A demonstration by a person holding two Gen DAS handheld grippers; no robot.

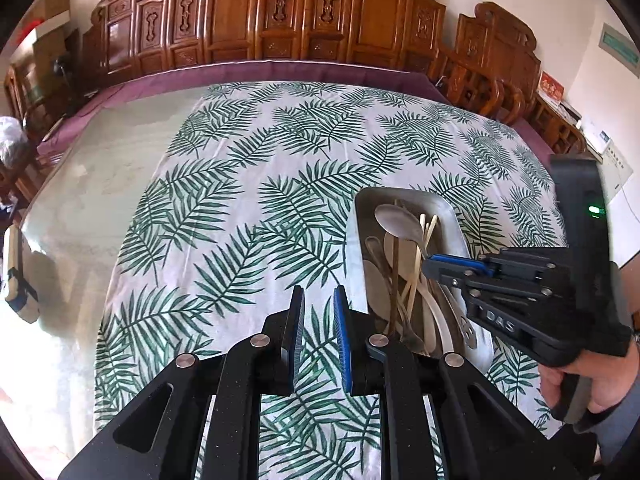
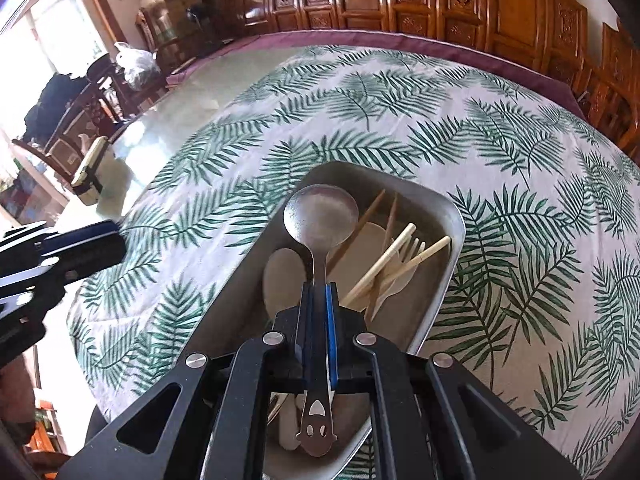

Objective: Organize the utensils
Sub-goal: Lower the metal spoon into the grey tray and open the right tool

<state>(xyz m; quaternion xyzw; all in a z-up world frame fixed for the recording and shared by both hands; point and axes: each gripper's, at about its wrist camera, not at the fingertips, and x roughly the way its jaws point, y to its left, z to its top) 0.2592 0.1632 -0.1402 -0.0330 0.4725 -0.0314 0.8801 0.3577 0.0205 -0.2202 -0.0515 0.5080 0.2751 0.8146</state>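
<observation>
Right gripper (image 2: 317,292) is clamped on the neck of a metal spoon (image 2: 320,216), pads pinching the handle just below the bowl. Spoon bowl points away from the camera, over the far half of the metal tray (image 2: 454,216); the handle end, with cut-out holes like a face, pokes out behind the pads toward the camera. Cannot tell if the spoon bowl touches anything in the tray.

Left gripper (image 1: 319,300) has a narrow gap between its pads, nothing in it. It hangs over the leaf-print cloth (image 1: 248,184), just left of the tray's near corner. In the right wrist view it shows at the left edge, well apart from the tray.

Tray sits on the cloth on the bench (image 1: 92,184). Contents, loosely piled:
- pale chopsticks (image 2: 400,256), angled across the right side
- darker wooden sticks (image 2: 390,216) under and beside them
- a pale fork (image 2: 412,248), tines visible by the chopstick tips
- pale flat spoons (image 2: 284,276), one left of the gripped handle

From the left wrist view the right gripper reaches over the tray from the right, with a person's hand (image 1: 596,376) around its grip.

Cloth covers the middle and right of the bench; the left strip is bare and glossy, with a small boxy object (image 2: 90,174) at its edge. Carved wooden chairs (image 1: 280,12) line the far side.
</observation>
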